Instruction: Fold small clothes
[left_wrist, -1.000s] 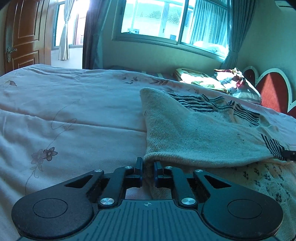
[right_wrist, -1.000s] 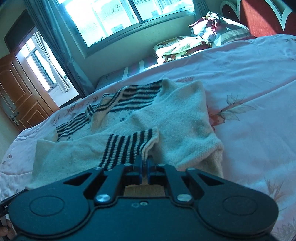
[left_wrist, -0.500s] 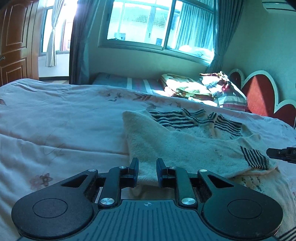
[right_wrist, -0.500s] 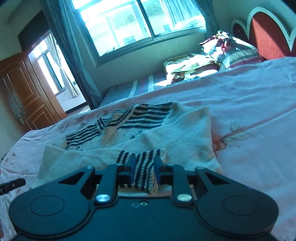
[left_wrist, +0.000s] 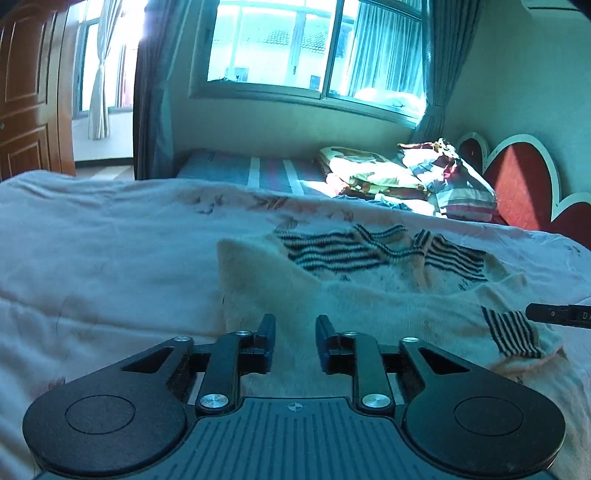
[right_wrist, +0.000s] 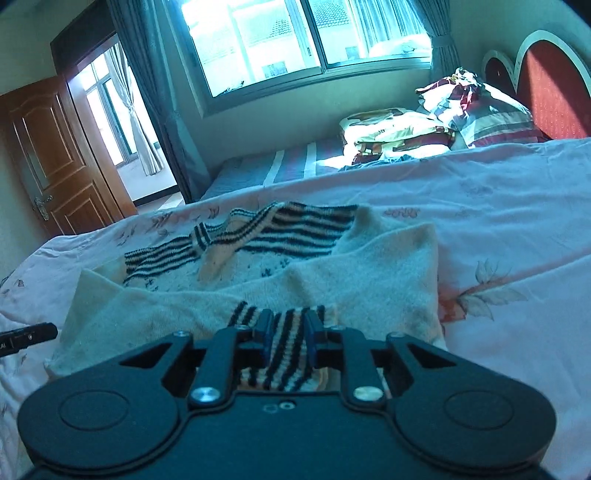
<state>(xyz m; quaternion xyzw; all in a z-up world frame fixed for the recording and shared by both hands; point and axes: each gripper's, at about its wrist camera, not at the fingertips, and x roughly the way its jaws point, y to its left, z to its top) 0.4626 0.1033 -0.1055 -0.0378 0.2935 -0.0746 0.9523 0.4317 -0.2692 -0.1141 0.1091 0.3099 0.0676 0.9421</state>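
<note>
the left gripper (left_wrist: 293, 341) sits low over the near hem of the cream sweater (left_wrist: 369, 306), its fingers spread apart with only flat knit showing in the gap, gripping nothing. the right gripper (right_wrist: 286, 338) has its fingers parted too, and the striped cuff (right_wrist: 280, 347) of a sleeve lies between them; the pads look clear of the cloth, so i judge it released rather than pinched. the sweater lies on the pink bedspread (left_wrist: 103, 266), in the middle of the bed, with a lower portion and one sleeve turned over the body and the striped collar band (right_wrist: 258, 232) at the far side.

to do this step well, i would lift both grippers straight up and back so the fingers do not drag the cuff or hem and undo the fold. knit like this clings and stretches, so any sideways pull would likely skew the edge. the next grip is probably best taken at the two outer corners of the folded edge, both at once, to keep the crease straight.

counted, near to far: two grippers, one sweater, one striped cuff in view, one bedspread. beyond it lies a pile of folded bedding and pillows (right_wrist: 443, 125) by the red headboard (right_wrist: 554, 85), one window (left_wrist: 314, 55) and one wooden door (right_wrist: 55, 155).
</note>
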